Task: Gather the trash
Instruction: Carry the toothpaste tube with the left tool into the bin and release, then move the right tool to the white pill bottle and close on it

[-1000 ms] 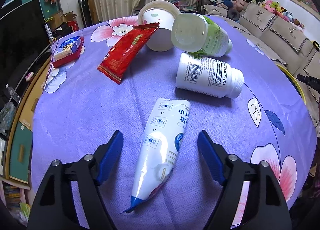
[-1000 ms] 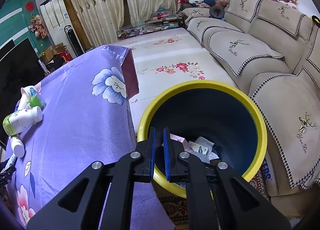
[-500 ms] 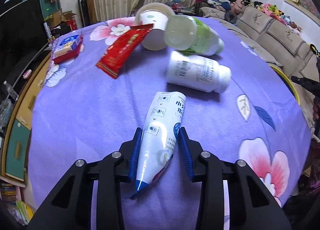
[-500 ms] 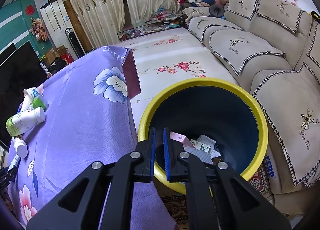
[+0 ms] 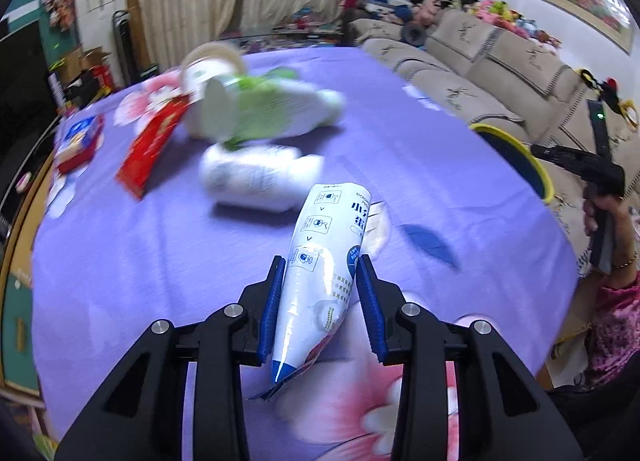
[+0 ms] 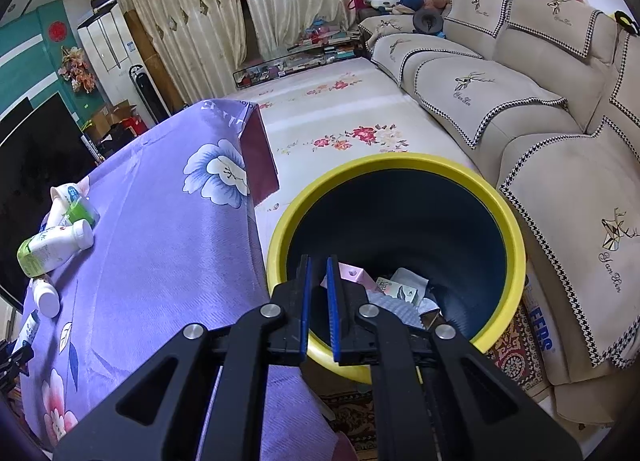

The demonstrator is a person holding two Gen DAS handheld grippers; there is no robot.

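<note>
My left gripper (image 5: 320, 289) is shut on a white and blue pouch (image 5: 326, 261) and holds it tilted above the purple flowered tablecloth (image 5: 120, 261). Behind it lie a white pill bottle (image 5: 256, 177), a green and white bottle (image 5: 272, 109), a paper cup (image 5: 208, 61) and a red wrapper (image 5: 152, 145), all blurred. My right gripper (image 6: 318, 289) is shut and empty over the near rim of the yellow-rimmed trash bin (image 6: 512, 221), which holds several pieces of trash (image 6: 396, 289). The bin also shows in the left wrist view (image 5: 516, 149).
A small red and blue box (image 5: 78, 145) lies at the table's far left. A beige sofa (image 6: 520, 101) stands right of the bin. A flowered mat (image 6: 340, 113) covers the floor behind it. The bottles show at the table's left edge in the right wrist view (image 6: 52, 245).
My left gripper closed on the pouch and lifted it, swinging to the right toward the bin. My right gripper has stayed shut over the bin rim.
</note>
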